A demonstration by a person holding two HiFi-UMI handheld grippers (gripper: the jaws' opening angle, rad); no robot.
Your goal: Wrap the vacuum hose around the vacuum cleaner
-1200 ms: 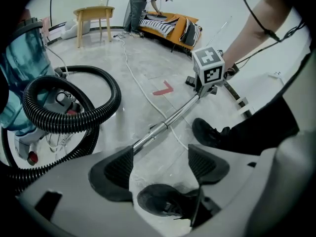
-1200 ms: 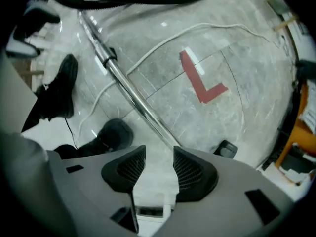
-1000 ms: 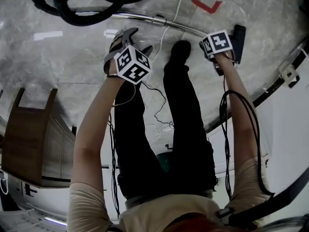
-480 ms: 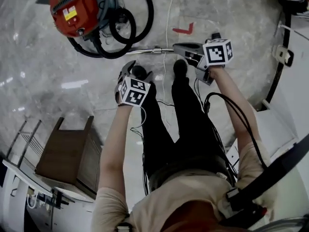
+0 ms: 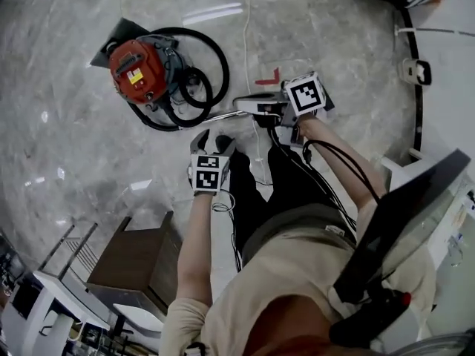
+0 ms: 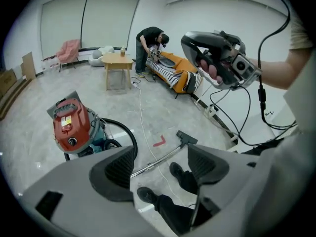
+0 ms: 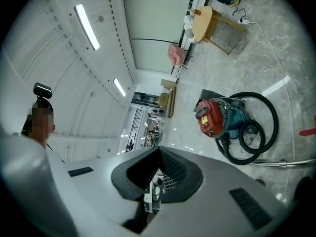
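The red vacuum cleaner (image 5: pixel 137 69) stands on the grey floor, its black hose (image 5: pixel 211 54) lying in loops beside it. A metal wand (image 5: pixel 223 115) runs from the hose towards my feet. In the left gripper view the vacuum cleaner (image 6: pixel 71 125), the wand (image 6: pixel 158 159) and the black floor nozzle (image 6: pixel 186 138) lie far below. My left gripper (image 5: pixel 211 141) (image 6: pixel 160 152) hangs open and empty above my shoes. My right gripper (image 5: pixel 239 104) (image 7: pixel 158 152) is held level, pointing at the vacuum cleaner (image 7: pixel 212 117), jaws shut on nothing.
A red floor mark (image 5: pixel 269 76) and a white cable (image 5: pixel 246 21) lie beyond the wand. A wooden cabinet (image 5: pixel 141 262) stands at my left. A person (image 6: pixel 150 41) bends over a sofa (image 6: pixel 180 75) near a small table (image 6: pixel 117 63). Cables trail along the right wall (image 5: pixel 415 87).
Both grippers have risen well clear of the floor. The right one has swung from pointing down to level. The whole vacuum cleaner has come into view; wand and nozzle stay on the floor.
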